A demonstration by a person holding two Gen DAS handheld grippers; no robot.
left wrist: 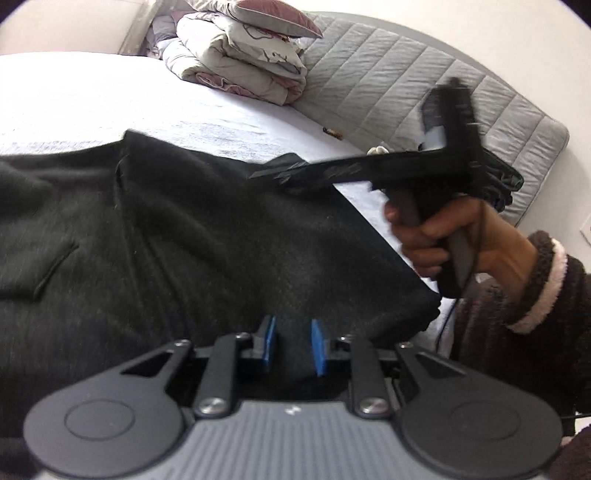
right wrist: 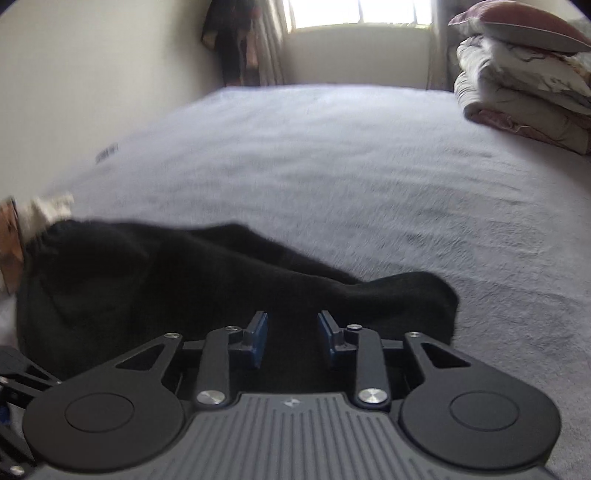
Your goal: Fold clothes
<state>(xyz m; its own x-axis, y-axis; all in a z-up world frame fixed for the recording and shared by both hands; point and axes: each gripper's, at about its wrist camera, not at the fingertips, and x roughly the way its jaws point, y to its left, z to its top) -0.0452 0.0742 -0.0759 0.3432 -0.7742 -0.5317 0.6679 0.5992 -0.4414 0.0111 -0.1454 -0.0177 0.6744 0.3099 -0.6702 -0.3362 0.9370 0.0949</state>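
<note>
A black garment [left wrist: 177, 236] lies spread on the bed [left wrist: 110, 96], with a slit pocket on its left part. My left gripper [left wrist: 294, 345] sits low over its near edge. The blue pads [left wrist: 271, 341] stand a narrow gap apart, dark cloth shows in the gap, and I see no fabric bunched or pinched. A hand [left wrist: 443, 240] carries my right gripper [left wrist: 258, 175] above the garment's right side. In the right wrist view, my right gripper [right wrist: 291, 341] is open over a black fold [right wrist: 221, 280], with nothing gripped. Both views are blurred.
A stack of folded bedding with a pillow on top [left wrist: 243, 59] stands at the bed's far end. The grey quilted headboard [left wrist: 406, 85] runs along the right, with dark clothing [left wrist: 506, 181] beside it. A window [right wrist: 358, 14] is in the far wall. A white-cuffed sleeve [right wrist: 40, 210] shows at left.
</note>
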